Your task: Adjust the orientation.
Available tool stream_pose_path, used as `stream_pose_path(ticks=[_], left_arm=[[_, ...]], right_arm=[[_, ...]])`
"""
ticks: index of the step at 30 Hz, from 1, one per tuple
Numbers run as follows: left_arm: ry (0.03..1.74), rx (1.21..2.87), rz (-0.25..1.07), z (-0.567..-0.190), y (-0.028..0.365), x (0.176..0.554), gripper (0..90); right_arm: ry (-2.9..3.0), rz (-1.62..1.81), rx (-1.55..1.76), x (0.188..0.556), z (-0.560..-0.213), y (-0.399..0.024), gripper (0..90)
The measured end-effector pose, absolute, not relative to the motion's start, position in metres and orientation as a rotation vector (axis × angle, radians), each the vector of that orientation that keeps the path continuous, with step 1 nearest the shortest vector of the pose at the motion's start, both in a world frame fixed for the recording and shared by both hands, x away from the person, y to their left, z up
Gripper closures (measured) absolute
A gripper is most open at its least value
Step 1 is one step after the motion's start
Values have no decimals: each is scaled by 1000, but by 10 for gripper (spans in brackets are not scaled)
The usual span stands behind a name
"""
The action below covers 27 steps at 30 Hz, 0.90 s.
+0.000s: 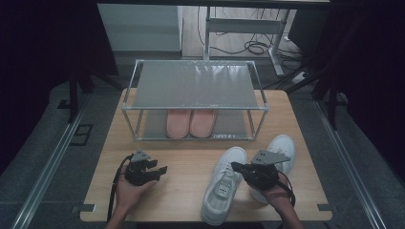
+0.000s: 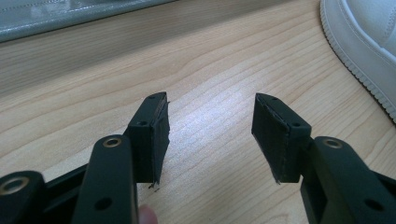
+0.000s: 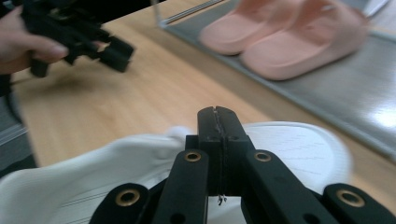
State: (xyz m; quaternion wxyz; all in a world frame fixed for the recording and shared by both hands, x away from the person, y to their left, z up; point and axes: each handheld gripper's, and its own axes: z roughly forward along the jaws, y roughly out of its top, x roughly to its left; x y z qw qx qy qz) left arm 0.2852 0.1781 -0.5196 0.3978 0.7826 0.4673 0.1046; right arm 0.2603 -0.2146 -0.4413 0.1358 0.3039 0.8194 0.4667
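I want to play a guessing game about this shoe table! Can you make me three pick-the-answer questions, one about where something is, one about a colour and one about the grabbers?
1. Where are the pink slippers?
A. on the rack's lower shelf
B. on the rack's top shelf
C. on the floor

2. What colour are the two sneakers?
A. black
B. white
C. red

3. How do the right gripper's jaws stand?
A. wide open
B. closed together
C. clamped on a slipper

Answers:
1 A, they sit under the top shelf.
2 B, both look white on the table.
3 B, the pads meet with no gap.
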Motion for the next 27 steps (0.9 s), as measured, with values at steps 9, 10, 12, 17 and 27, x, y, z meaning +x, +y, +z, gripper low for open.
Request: stream_pose_path(ticks=[9, 10, 12, 17, 27], left_arm=[[1188, 1990, 264, -521, 178, 286, 471], [1189, 1990, 263, -521, 178, 286, 472], [1189, 1988, 259, -521, 179, 286, 471], [1188, 1984, 249, -521, 178, 286, 472], [1192, 1996, 252, -523, 177, 286, 471]], right_arm=[[2525, 1269, 755, 230, -455, -184, 900], [2536, 1254, 753, 228, -457, -183, 900], [2549, 1244, 748, 224, -460, -183, 900], [2562, 1220, 758, 219, -465, -187, 900], [2581, 1205, 721, 221, -466, -194, 900]])
